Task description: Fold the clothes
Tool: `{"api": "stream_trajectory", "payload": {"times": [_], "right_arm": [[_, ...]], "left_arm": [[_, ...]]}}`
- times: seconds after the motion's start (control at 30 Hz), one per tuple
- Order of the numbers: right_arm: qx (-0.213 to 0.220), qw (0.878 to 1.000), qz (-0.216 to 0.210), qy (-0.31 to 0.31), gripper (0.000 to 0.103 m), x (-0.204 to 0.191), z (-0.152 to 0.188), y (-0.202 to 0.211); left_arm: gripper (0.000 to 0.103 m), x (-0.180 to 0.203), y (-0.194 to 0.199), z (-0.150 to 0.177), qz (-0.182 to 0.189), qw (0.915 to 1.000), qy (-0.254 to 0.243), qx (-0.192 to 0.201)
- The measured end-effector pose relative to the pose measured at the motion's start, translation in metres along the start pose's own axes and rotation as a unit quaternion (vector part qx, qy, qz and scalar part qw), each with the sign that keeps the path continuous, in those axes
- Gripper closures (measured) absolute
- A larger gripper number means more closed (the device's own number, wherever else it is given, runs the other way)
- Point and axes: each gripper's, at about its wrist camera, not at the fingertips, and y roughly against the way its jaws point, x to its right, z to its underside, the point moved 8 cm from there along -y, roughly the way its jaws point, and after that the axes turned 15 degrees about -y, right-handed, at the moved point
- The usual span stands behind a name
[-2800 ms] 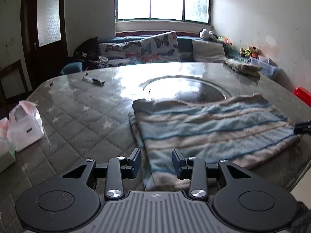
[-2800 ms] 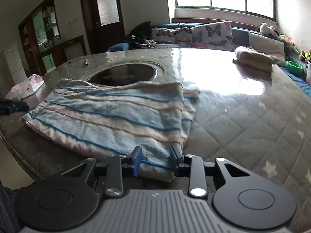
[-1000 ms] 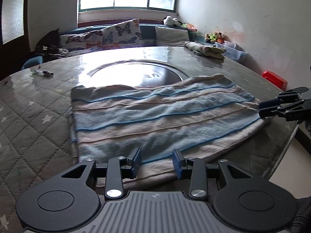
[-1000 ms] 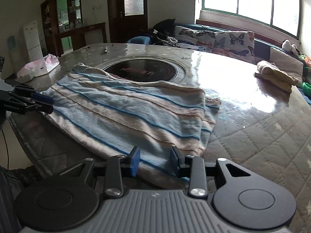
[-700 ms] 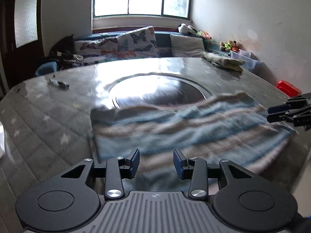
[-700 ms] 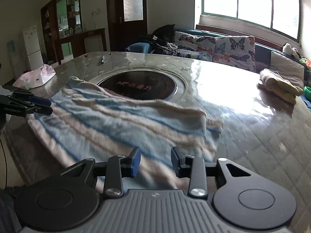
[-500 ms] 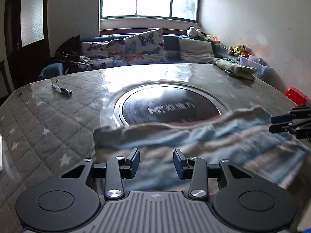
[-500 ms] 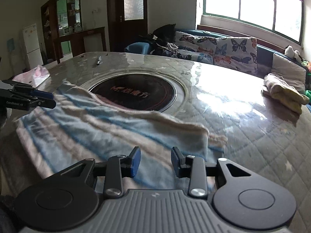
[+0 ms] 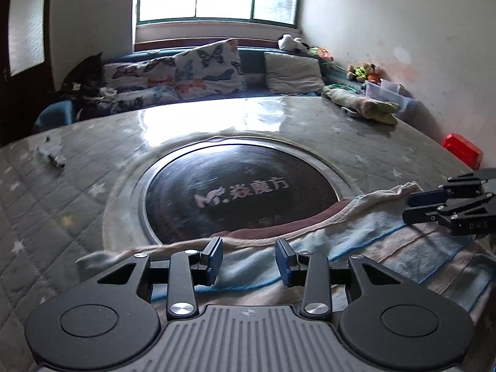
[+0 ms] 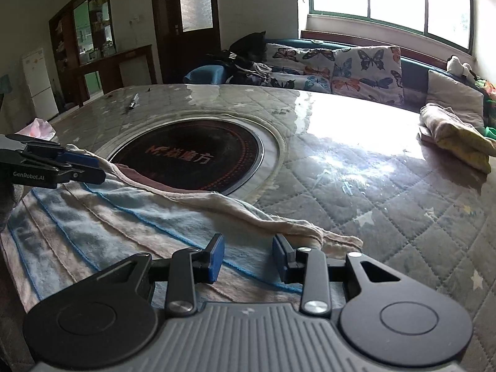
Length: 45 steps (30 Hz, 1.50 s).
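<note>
A blue and beige striped cloth [image 9: 372, 241] lies flat along the near side of the table, and its far hem overlaps the rim of the round hotplate. My left gripper [image 9: 249, 260] is open, hovering low over the cloth's far left hem. My right gripper [image 10: 248, 259] is also open, over the cloth [image 10: 124, 226] just short of its far right corner. Nothing is between either pair of fingers. Each gripper shows in the other's view: the right gripper [image 9: 412, 207] and the left gripper [image 10: 99, 170].
A black round hotplate [image 9: 241, 192] is set in the middle of the quilted table [image 10: 387, 192]. A folded garment [image 10: 455, 136] lies at the far right edge and a pen [image 10: 133, 101] at the far left. A red box [image 9: 462, 150] and a cushioned sofa [image 9: 201, 62] lie beyond.
Both grippers have moved forward over the cloth, from its near edge to its far hem, and stayed open. More of the hotplate shows beyond the cloth.
</note>
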Motion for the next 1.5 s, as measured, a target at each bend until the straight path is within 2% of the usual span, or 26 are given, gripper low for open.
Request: {"api": "stream_trajectory", "payload": {"times": [0.17,0.33,0.47,0.7,0.9,1.03,1.23,1.43,1.5], "right_arm": [[0.001,1.0,0.003,-0.005,0.069,0.004,0.0,-0.002],[0.002,1.0,0.004,-0.007,0.069,0.007,0.001,-0.002],[0.003,1.0,0.004,-0.006,0.069,0.008,0.002,-0.002],[0.004,1.0,0.006,-0.001,0.069,0.003,0.001,0.0],[0.007,1.0,0.006,0.004,0.068,-0.005,-0.002,0.003],[0.009,1.0,0.006,0.007,0.068,-0.009,-0.004,0.005],[0.006,1.0,0.005,0.01,0.068,-0.017,-0.005,0.005],[0.002,1.0,0.005,0.012,0.068,-0.024,-0.006,0.004],[-0.001,1.0,-0.006,0.028,0.068,-0.037,-0.008,0.0]], "left_arm": [[0.064,-0.007,-0.015,0.005,-0.022,0.9996,-0.01,-0.017],[0.064,-0.021,-0.013,0.01,-0.053,0.9984,-0.012,-0.02],[0.062,-0.038,-0.007,0.016,-0.062,0.9978,0.015,-0.02],[0.064,-0.073,0.02,0.032,-0.103,0.9935,0.045,-0.017],[0.064,-0.076,0.049,0.034,-0.105,0.993,0.052,0.009],[0.064,-0.081,0.042,0.046,-0.105,0.9928,0.058,-0.008],[0.064,-0.099,0.039,0.062,-0.113,0.9889,0.094,-0.024],[0.066,-0.088,0.058,0.05,-0.129,0.9887,0.076,0.001],[0.066,-0.085,0.061,0.046,-0.128,0.9894,0.068,0.01]]}}
